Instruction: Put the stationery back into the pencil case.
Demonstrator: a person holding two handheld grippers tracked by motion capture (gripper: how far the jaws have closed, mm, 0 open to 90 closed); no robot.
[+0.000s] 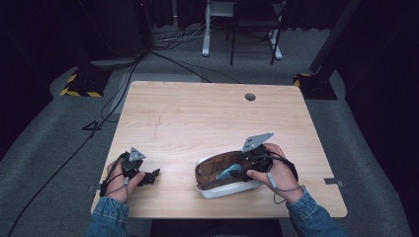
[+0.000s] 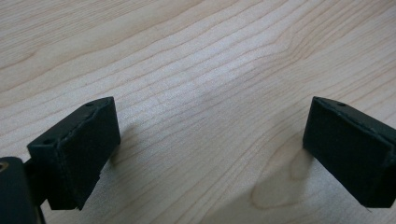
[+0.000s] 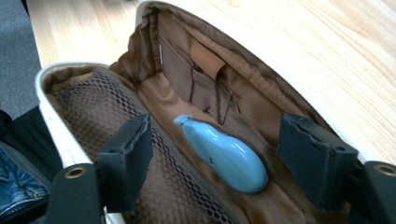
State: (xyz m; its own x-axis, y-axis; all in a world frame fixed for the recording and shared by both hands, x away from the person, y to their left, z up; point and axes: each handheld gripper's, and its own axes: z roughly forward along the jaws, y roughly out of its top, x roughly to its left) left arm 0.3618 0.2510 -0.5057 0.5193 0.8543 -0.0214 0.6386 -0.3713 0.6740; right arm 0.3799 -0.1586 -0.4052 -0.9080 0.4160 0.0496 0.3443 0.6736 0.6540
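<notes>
On the wooden table (image 1: 197, 118) an open white case (image 1: 217, 190) with a brown lining lies near the front edge, at about 5 o'clock from the table's middle. Inside it rests a smooth blue gadget (image 3: 226, 154), lying free in the fold between the mesh pocket and the lining. The right gripper (image 3: 222, 161) sits at the case's 3 o'clock end and reaches into its mouth; its jaws stand apart, one on each side of the gadget, pads clear of it. The left gripper (image 1: 148, 177) rests at 9 o'clock from the case, well apart from it and close to the table's left and front edges, jaws wide apart over bare wood. From 10 to 2 o'clock the tabletop lies open, up to a small round hole (image 1: 250, 97) near the far edge.
</notes>
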